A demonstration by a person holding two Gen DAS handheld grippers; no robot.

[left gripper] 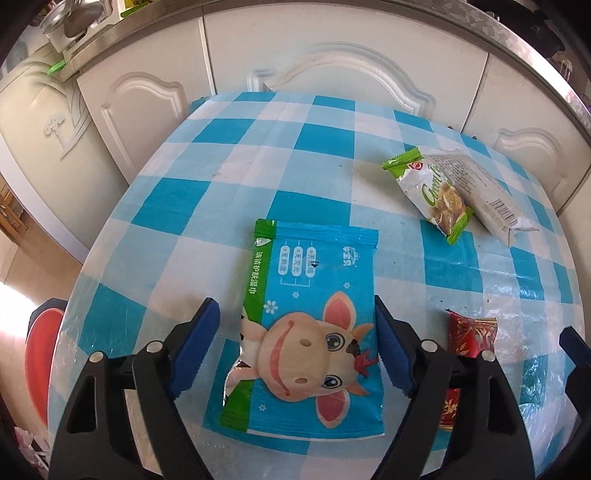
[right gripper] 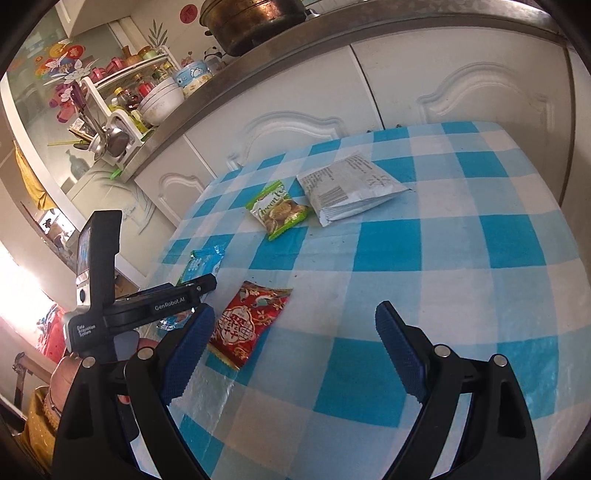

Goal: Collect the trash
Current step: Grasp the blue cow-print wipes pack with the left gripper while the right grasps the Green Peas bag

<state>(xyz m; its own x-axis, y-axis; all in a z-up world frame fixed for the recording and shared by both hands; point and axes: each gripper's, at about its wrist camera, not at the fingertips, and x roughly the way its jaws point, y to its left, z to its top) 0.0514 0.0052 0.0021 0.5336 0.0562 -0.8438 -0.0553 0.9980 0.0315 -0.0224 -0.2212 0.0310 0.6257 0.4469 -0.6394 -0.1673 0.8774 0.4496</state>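
A blue wet-wipe wrapper with a cartoon cow lies flat on the checked tablecloth. My left gripper straddles it, open; the right pad is at the wrapper's edge and the left pad stands apart from it. A red wrapper lies just right of it, beside the left finger of my right gripper, which is open over bare cloth. Farther back are a green snack wrapper and a white wrapper, side by side. The right wrist view shows the left gripper over the blue wrapper.
White cabinet doors stand right behind the table, under a steel counter with a large pot and bowls. A red stool sits below the table's left edge. A hand holds the left gripper.
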